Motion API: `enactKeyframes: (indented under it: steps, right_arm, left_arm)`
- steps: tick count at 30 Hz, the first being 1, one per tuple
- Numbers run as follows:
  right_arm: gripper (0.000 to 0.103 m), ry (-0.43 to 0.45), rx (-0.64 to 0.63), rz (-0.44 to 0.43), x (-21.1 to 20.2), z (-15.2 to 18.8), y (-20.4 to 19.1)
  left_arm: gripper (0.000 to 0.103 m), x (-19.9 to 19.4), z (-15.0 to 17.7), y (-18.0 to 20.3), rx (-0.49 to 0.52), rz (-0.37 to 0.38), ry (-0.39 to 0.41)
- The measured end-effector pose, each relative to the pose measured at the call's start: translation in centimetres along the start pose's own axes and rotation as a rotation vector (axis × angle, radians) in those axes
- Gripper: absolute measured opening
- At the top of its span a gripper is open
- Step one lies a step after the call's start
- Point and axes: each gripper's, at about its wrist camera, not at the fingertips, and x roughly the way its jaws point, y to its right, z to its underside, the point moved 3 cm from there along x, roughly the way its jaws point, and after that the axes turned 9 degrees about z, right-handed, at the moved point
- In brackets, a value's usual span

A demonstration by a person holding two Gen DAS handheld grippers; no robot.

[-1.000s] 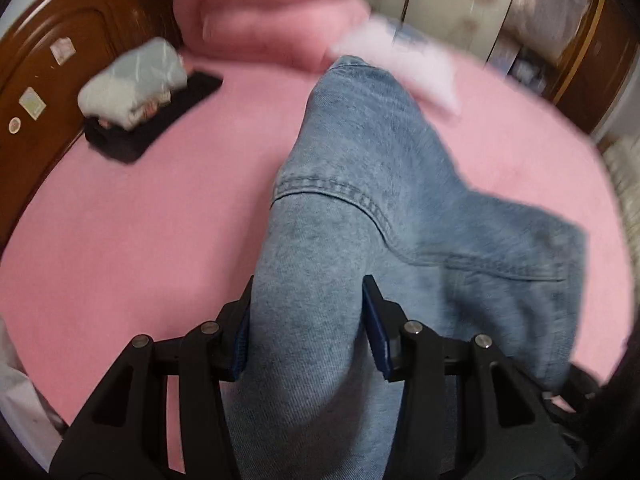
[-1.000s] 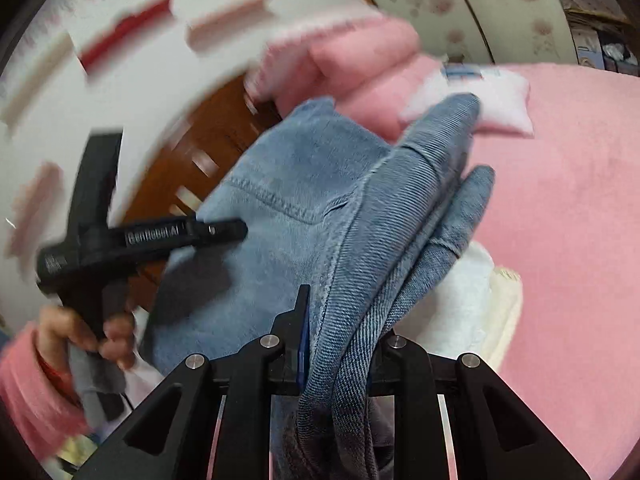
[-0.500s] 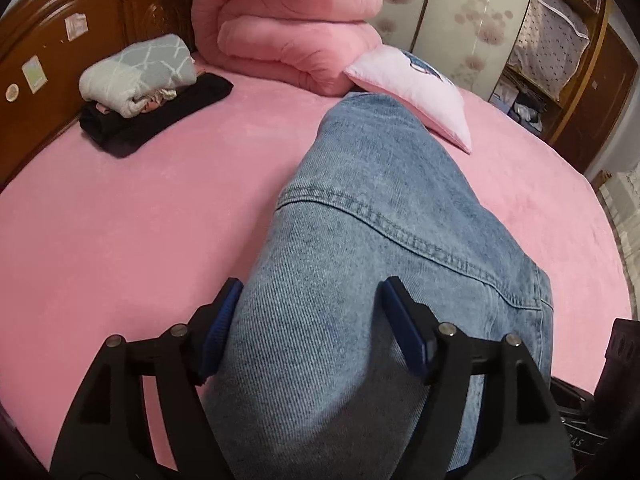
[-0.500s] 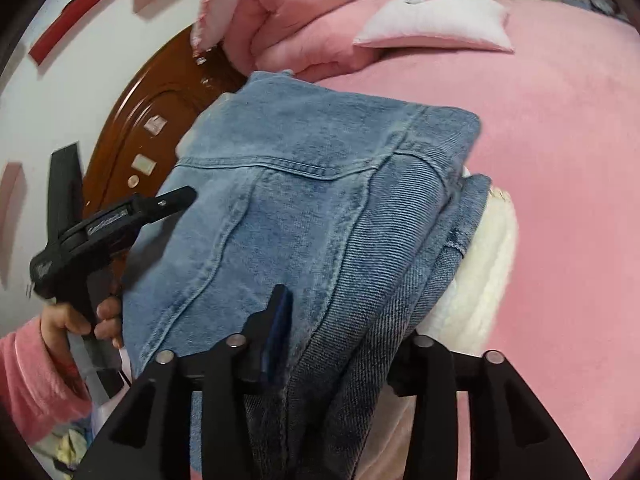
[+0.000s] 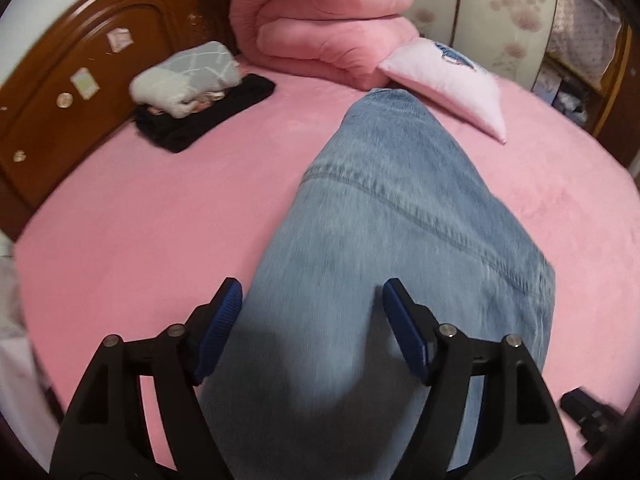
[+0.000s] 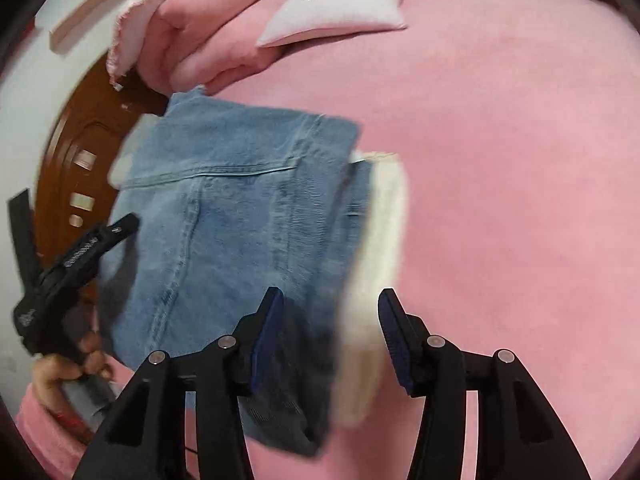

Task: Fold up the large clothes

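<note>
A folded blue denim jacket (image 5: pixel 400 216) with a cream fleece lining (image 6: pixel 384 216) lies on the pink bed (image 5: pixel 160 216). My left gripper (image 5: pixel 312 320) is open, its blue pads (image 5: pixel 218 328) spread either side of the denim's near end. My right gripper (image 6: pixel 328 332) is open too, its jaws standing apart over the jacket's (image 6: pixel 240 208) near right edge. The left gripper (image 6: pixel 68 264) also shows in the right wrist view, held in a hand at the jacket's left side.
A rolled pink quilt (image 5: pixel 324 20) and a pale pink pillow (image 5: pixel 448 80) lie at the head of the bed. A stack of folded clothes (image 5: pixel 200 100) sits by the wooden headboard (image 5: pixel 68 80). A wardrobe (image 5: pixel 508 12) stands behind.
Both grippers have opened and let go of the denim jacket. It has settled onto the bed as a flat folded bundle, and both grippers have drawn back a little.
</note>
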Motion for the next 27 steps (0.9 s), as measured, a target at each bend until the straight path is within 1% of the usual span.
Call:
enactKeyframes:
  steps: [1, 2, 3, 4, 5, 6, 7, 8, 10, 11, 14, 16, 17, 19, 21, 22, 23, 25, 27]
  right_arm:
    - [0.052, 0.003, -0.007, 0.011, -0.8, 0.0, 0.5]
    - [0.06, 0.01, -0.011, 0.018, -2.1, 0.4, 1.3]
    - [0.066, 0.017, -0.018, 0.033, -3.0, 0.4, 1.6]
    - [0.074, 0.031, -0.031, 0.051, -3.7, 0.8, 2.2]
    - [0.078, 0.038, -0.044, 0.063, -4.6, 1.1, 2.4]
    - [0.08, 0.034, -0.06, 0.074, -5.4, 1.9, 3.1]
    - [0.082, 0.012, -0.077, 0.094, -5.6, 2.9, 3.9]
    - [0.082, -0.011, -0.091, 0.114, -6.7, 4.3, 4.8]
    - [0.083, -0.059, -0.106, 0.156, -7.7, 7.3, 7.4]
    - [0.083, -0.079, -0.104, 0.175, -8.4, 8.9, 8.7]
    - [0.083, -0.151, -0.055, 0.233, -9.8, 14.2, 12.4]
    - [0.085, -0.197, 0.018, 0.26, -11.5, 17.9, 14.6]
    - [0.092, -0.213, 0.046, 0.266, -12.2, 19.3, 15.2]
    - [0.101, -0.231, 0.115, 0.285, -14.4, 22.8, 16.9]
    - [0.101, -0.223, 0.187, 0.309, -16.7, 26.5, 18.7]
    - [0.101, -0.221, 0.213, 0.314, -17.2, 27.7, 19.3]
    - [0.101, -0.217, 0.245, 0.324, -18.1, 29.5, 20.4]
    - [0.102, -0.21, 0.276, 0.354, -19.0, 32.2, 21.8]
    - [0.102, -0.211, 0.294, 0.386, -19.4, 34.6, 22.9]
  left_arm:
    - [0.071, -1.2, 0.8, 0.2, 0.003, -0.018, -0.011]
    - [0.071, -2.4, 1.7, 0.3, -0.006, -0.03, -0.02]
    - [0.071, -3.5, 2.6, 0.3, -0.02, -0.032, -0.028]
    - [0.071, -4.5, 3.7, 0.4, -0.031, -0.02, -0.035]
    - [0.071, -5.4, 4.6, 0.5, -0.034, -0.009, -0.042]
    - [0.071, -6.5, 6.0, 0.6, -0.037, -0.005, -0.059]
    - [0.071, -7.3, 7.3, 0.7, -0.042, -0.009, -0.079]
    - [0.071, -7.9, 8.5, 0.8, -0.049, -0.011, -0.096]
    - [0.071, -8.9, 11.5, 1.1, -0.06, 0.008, -0.161]
    - [0.071, -9.4, 13.5, 1.6, -0.06, 0.029, -0.201]
    - [0.071, -11.1, 17.6, 3.6, -0.02, 0.058, -0.267]
    - [0.071, -13.4, 20.1, 6.3, 0.049, 0.109, -0.293]
    - [0.071, -14.3, 21.0, 7.5, 0.082, 0.131, -0.299]
    - [0.071, -16.2, 23.0, 10.4, 0.154, 0.183, -0.318]
    - [0.071, -17.9, 25.1, 13.6, 0.238, 0.235, -0.338]
    - [0.071, -19.0, 26.8, 15.7, 0.302, 0.262, -0.344]
    - [0.071, -19.4, 27.7, 17.0, 0.349, 0.276, -0.349]
    - [0.071, -21.0, 30.4, 20.1, 0.473, 0.298, -0.358]
    - [0.071, -22.9, 32.9, 22.2, 0.542, 0.306, -0.358]
